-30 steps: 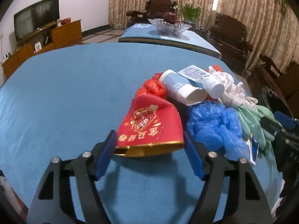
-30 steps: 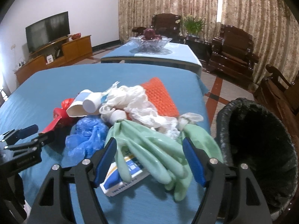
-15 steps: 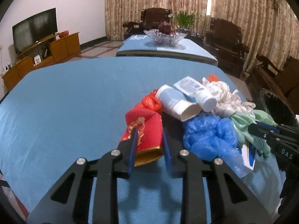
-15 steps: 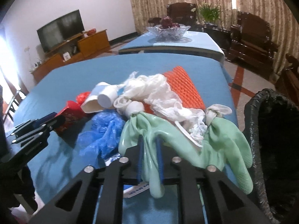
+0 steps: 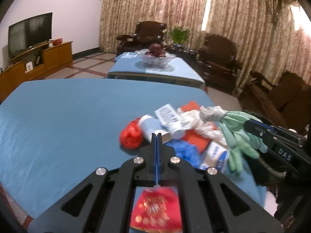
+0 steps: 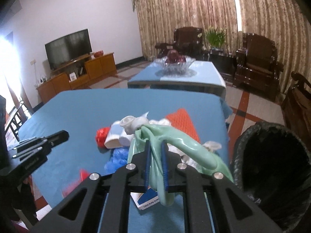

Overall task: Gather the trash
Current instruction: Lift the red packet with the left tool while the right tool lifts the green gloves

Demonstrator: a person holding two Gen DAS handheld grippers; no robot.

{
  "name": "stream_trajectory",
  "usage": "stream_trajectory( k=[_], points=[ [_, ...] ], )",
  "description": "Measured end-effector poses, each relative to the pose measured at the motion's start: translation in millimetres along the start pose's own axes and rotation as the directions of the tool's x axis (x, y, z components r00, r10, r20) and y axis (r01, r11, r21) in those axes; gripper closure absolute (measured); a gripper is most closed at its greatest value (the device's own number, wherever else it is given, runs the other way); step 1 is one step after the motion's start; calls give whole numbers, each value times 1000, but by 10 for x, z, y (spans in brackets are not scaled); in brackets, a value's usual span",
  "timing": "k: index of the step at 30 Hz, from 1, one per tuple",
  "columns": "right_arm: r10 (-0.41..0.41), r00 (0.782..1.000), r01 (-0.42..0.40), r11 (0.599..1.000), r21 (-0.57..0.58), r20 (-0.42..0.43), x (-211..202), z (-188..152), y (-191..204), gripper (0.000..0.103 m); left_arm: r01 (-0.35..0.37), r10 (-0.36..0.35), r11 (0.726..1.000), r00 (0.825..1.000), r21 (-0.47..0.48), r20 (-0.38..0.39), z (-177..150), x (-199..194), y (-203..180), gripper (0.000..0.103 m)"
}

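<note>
On the blue table (image 5: 58,116), the trash is seen heaped toward the right edge. In the left wrist view, the left claw (image 5: 156,136) is shown with its blue pads pressed together, and a red packet (image 5: 157,211) hangs blurred below the linkage, its top edge pinched between the pads. Past the claw, a crumpled red bag (image 5: 131,136) is seen at the left of the heap, followed by a pale blue tube (image 5: 150,126), a white labelled tube (image 5: 169,116) lying across it, blue shoe covers (image 5: 186,152), white plastic wrap (image 5: 196,117), an orange mesh pad (image 5: 191,104) and a small blue-and-white box (image 5: 215,153).

In the right wrist view, the right claw (image 6: 155,145) is shown nearly closed on a green rubber glove (image 6: 186,145), which is lifted clear of the heap and drapes over the pads toward the right. A black-lined trash bin (image 6: 272,167) stands just beside the table's right edge.
</note>
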State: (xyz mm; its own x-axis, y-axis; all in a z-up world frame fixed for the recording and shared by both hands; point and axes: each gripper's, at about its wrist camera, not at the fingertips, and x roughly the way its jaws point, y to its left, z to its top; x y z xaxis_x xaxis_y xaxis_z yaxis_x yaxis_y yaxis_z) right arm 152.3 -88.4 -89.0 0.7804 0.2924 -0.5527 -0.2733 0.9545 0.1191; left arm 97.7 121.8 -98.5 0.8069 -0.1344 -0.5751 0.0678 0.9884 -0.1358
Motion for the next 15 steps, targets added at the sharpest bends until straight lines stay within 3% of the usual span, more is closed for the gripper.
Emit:
stream_trajectory(
  k=[6, 11, 12, 14, 15],
  points=[
    [-35, 999, 35, 999, 9, 7, -130, -32, -130, 92, 19, -19, 1000, 1000, 10, -12, -2, 59, -61, 103],
    [-28, 1000, 28, 999, 40, -5, -171, -159, -210, 92, 84, -84, 996, 990, -7, -113, -116, 128, 21, 99],
    [-29, 1000, 29, 999, 39, -8, -189, -178, -219, 92, 89, -89, 996, 987, -6, -137, -171, 135, 23, 96],
    [-32, 999, 33, 999, 37, -17, -194, -237, -229, 92, 98, -99, 995, 981, -15, -168, -283, 144, 26, 67],
    [-33, 999, 34, 999, 38, -23, -199, -263, -235, 92, 97, -100, 995, 977, -24, -188, -349, 153, 26, 61]
  ],
)
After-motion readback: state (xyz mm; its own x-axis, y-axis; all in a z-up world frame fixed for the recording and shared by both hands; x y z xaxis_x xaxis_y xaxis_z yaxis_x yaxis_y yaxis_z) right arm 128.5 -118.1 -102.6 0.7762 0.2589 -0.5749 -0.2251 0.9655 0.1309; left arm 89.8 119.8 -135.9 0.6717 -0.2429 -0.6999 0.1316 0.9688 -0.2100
